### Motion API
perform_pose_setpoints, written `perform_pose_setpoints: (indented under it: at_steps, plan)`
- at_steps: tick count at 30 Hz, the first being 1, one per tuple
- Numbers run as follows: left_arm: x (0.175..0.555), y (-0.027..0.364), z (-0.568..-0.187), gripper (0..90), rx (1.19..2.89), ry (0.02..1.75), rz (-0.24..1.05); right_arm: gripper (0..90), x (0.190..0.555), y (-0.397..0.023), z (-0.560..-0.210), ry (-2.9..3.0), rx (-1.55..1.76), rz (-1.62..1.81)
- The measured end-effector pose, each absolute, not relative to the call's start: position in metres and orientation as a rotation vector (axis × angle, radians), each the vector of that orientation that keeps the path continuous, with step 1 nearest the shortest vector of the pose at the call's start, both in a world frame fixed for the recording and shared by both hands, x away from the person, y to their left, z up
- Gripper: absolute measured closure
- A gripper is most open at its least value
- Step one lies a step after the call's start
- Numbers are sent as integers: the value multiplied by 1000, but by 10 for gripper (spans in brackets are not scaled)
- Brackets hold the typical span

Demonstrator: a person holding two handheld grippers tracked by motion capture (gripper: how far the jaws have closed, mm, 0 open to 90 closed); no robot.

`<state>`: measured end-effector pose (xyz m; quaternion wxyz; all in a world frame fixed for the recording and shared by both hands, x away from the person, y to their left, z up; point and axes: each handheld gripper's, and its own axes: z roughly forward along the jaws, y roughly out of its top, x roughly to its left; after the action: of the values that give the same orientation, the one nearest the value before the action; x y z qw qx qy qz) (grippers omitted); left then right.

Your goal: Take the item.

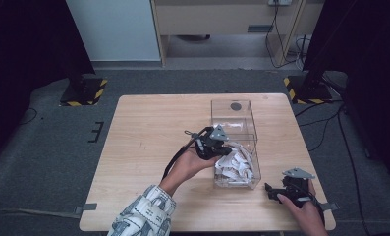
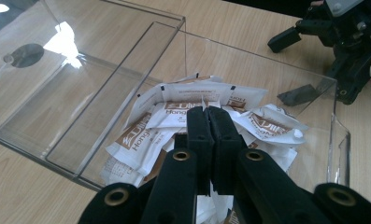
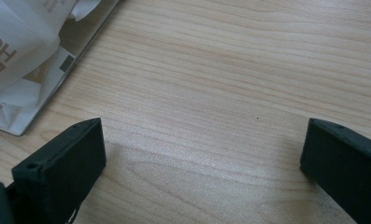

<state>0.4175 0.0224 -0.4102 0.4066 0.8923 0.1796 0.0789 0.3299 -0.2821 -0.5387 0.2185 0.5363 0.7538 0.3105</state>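
Right tongs [image 1: 275, 191] rest spread on the desk [image 1: 148, 137] at 5 o'clock, holding nothing. Left tongs [image 2: 210, 122] are pressed together, pinching a white sachet [image 2: 192, 105] in the heap inside the clear box [image 1: 234, 142]. That box runs long from 6 to 12 o'clock, nearest the left hand [image 1: 190, 164]. Grey carpet [image 1: 45, 147] lies beyond.
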Motion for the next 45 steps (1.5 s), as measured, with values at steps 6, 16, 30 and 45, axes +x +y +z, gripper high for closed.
perform_pose_setpoints:
  at_steps: [6, 16, 30, 45]
  plan:
    - [417, 26, -403, 878, 2236, 453, 213, 5, 330, -282, -539, 2086, 1485, 860]
    - [417, 31, -395, 878, 2215, 455, 229, 5, 330, -282, -539, 2086, 1485, 860]
    - [419, 40, -384, 878, 2183, 463, 245, 5, 330, -282, -539, 2086, 1485, 860]
    - [421, 47, -373, 878, 2151, 475, 263, 5, 330, -282, -539, 2086, 1485, 860]
